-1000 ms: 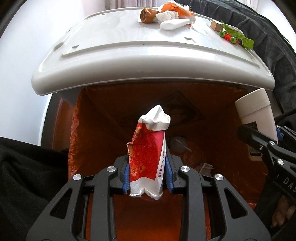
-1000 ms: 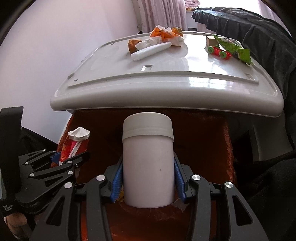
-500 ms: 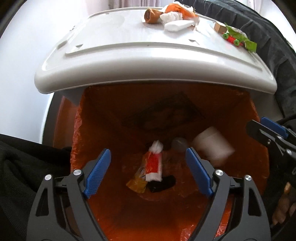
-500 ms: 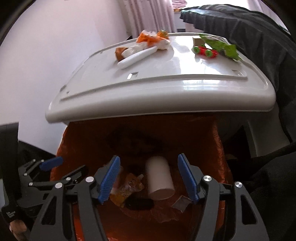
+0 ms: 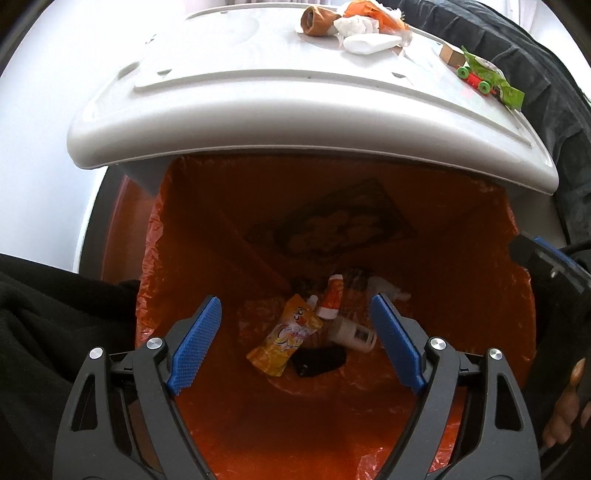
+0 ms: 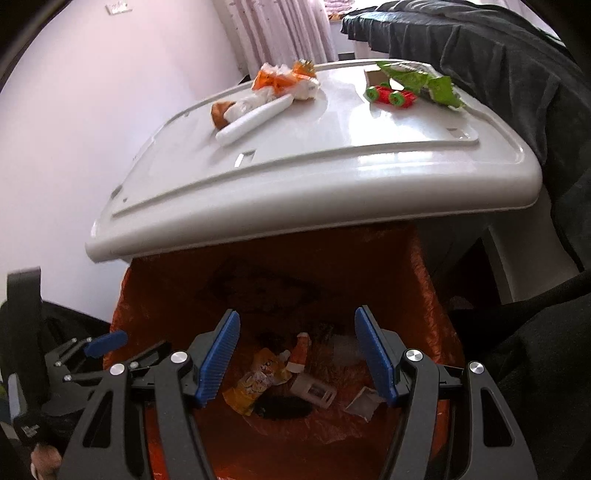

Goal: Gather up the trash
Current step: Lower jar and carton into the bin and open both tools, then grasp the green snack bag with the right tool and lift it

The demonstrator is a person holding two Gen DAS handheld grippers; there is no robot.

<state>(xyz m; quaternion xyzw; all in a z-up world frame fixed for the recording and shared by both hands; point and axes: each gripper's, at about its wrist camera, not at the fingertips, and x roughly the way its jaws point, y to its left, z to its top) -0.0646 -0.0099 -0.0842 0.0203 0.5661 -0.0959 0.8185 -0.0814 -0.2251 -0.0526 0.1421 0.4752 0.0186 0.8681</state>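
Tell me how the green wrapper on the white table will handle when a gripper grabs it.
The green wrapper looks crumpled and thin, so it probably flexes and crushes instead of staying stiff. It seems light for its size. It lies against the red toy car with green wheels, so a pull may drag that along.

orange bin liner (image 5: 229, 229), white lid (image 5: 258, 110), yellow pouch (image 5: 284, 341)

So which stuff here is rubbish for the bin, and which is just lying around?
For the job:
- orange-lined bin
- yellow pouch, white cup, red-and-white wrapper inside it
- crumpled wrappers, green wrapper on the white table

Just lying about:
- toy car
- dark blanket
- curtain
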